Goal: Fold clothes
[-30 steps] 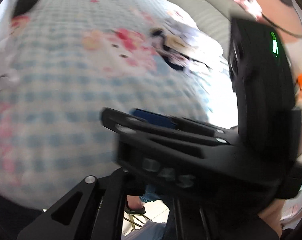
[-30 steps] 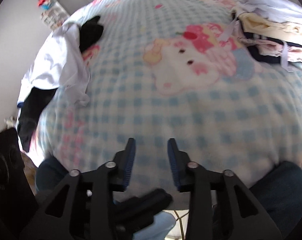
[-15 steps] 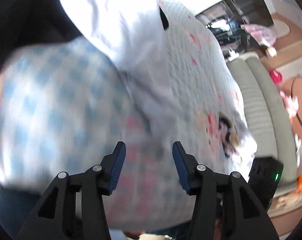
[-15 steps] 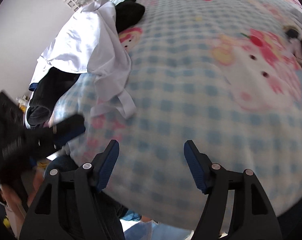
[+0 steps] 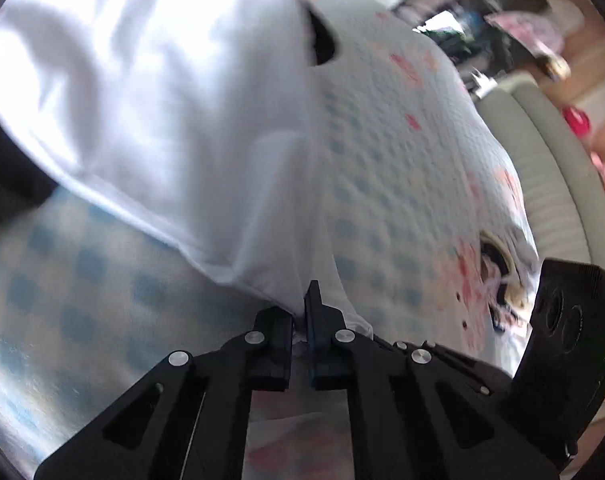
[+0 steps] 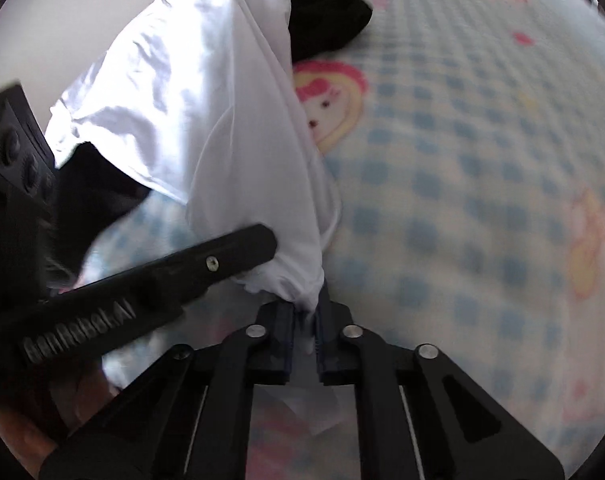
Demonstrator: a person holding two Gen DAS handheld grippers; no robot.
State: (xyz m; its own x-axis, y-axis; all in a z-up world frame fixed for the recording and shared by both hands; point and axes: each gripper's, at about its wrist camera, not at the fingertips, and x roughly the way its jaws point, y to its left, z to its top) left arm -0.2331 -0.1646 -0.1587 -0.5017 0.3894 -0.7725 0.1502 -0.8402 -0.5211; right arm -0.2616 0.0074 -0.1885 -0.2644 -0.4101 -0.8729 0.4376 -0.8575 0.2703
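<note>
A white garment [image 5: 150,92] lies crumpled on the blue-checked blanket [image 5: 82,280]. In the left wrist view my left gripper [image 5: 298,312] has its jaws closing on the garment's near edge, and the pads pinch the fabric. In the right wrist view the same white garment [image 6: 202,100] drapes down to my right gripper [image 6: 304,312]. Its jaws are closing too and press on a bunched corner of the cloth. The left gripper [image 6: 262,244] crosses in from the left, close beside that corner.
Black clothes lie under the white garment, at its far end [image 6: 326,16] and at its left [image 6: 90,192]. The blanket [image 6: 462,200] carries cartoon prints. A small pile of clothes [image 5: 498,272] sits far right, beside a grey sofa [image 5: 550,184].
Both grippers swung across the bed to the white garment, opened wide on the way, and have closed on its near edge, side by side.
</note>
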